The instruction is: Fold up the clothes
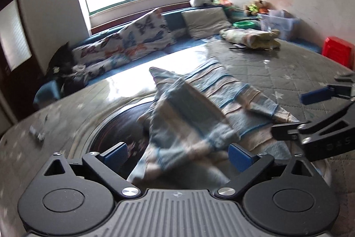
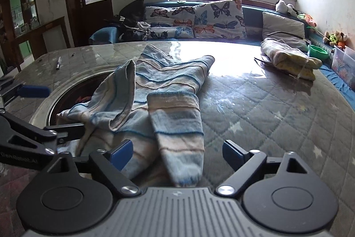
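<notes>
A blue-and-beige striped sweater (image 2: 168, 86) lies crumpled on the grey quilted table (image 2: 266, 103). One sleeve (image 2: 177, 126) runs toward the right wrist camera, and another fold (image 2: 124, 90) stands up over the body. My right gripper (image 2: 177, 153) is open, with the sleeve end lying between its blue pads. My left gripper (image 1: 177, 154) is also open, and blurred sweater cloth (image 1: 184, 121) sits between its fingers. Each gripper shows in the other's view: the left gripper (image 2: 55, 109) by the sweater's left edge, the right gripper (image 1: 290, 113) at its right edge.
A round dark recess with a metal rim (image 2: 73, 90) sits in the table, partly under the sweater. A pen (image 2: 58, 62) lies far left. A folded yellow blanket (image 2: 290, 57) is at the back right. Butterfly cushions (image 2: 217, 19) line the bench, and a red box (image 1: 338, 51) stands right.
</notes>
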Demonstrator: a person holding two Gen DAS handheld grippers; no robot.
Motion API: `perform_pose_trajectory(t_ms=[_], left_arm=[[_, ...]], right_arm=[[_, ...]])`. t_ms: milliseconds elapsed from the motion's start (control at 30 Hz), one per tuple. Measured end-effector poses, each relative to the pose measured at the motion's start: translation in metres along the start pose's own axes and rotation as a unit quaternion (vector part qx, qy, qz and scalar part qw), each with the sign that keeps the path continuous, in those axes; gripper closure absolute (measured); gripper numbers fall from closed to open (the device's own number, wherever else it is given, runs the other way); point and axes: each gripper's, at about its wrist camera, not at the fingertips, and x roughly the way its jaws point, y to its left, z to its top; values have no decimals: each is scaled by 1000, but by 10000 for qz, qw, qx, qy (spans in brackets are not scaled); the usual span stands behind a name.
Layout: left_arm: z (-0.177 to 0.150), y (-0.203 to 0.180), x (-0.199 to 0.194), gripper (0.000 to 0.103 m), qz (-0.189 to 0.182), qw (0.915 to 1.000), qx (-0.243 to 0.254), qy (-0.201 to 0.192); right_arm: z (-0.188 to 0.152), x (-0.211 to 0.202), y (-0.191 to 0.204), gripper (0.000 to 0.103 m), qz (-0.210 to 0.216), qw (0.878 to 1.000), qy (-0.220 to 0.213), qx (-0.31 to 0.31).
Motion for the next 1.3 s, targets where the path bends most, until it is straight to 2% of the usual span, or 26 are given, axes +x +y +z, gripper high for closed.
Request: perform_pose_trajectory(t_ms=[133,333,400,700,867,900,933,967,1000,1033,1133,1167,1233,1300], left_arm=[[9,-7,18,8,-68,9994,345,-15],[8,-5,33,22,-241,9983,524,63],[6,-5,32,22,-288,9980,558,46],[-1,-16,15,23,-607,9933,956,-226],[-2,-18,23,26,-493,9941,959,-137],[-2,-18,25,32,-468,9944,941,-107],[-1,-16,28,45,-456,9949,900,-67],[-1,-13,29,52,-471,9954,831,-32],[-1,-10,29,64,-493,9961,729,-12],[-1,-6,29,72,-514,9968,620,1],[-1,9,25,85,-514,9984,218,-32],[-1,15,23,86,-485,9988,72,-48],[-1,27,17,89,-433,9987,-265,-103],[-2,39,10,90,-339,9975,-598,-149]], right_arm=[[8,13,-1,20,-7,10000,-9,-48],[16,24,-9,28,-10,10000,19,21],[17,24,-10,28,-12,10000,15,21],[15,19,-13,42,-48,9999,-75,59],[16,15,-6,42,-35,9999,-142,-91],[17,16,-4,42,-33,9998,-133,-161],[17,17,-2,43,-31,9997,-123,-212],[17,19,0,45,-12,9996,-105,-259],[17,20,1,51,25,9995,-87,-291],[16,20,1,56,50,9995,-84,-292],[13,19,-2,64,88,9997,-96,-217],[12,18,-4,66,98,9998,-92,-153],[10,16,-11,78,147,9998,-107,16],[8,12,-19,84,190,9996,-125,184]])
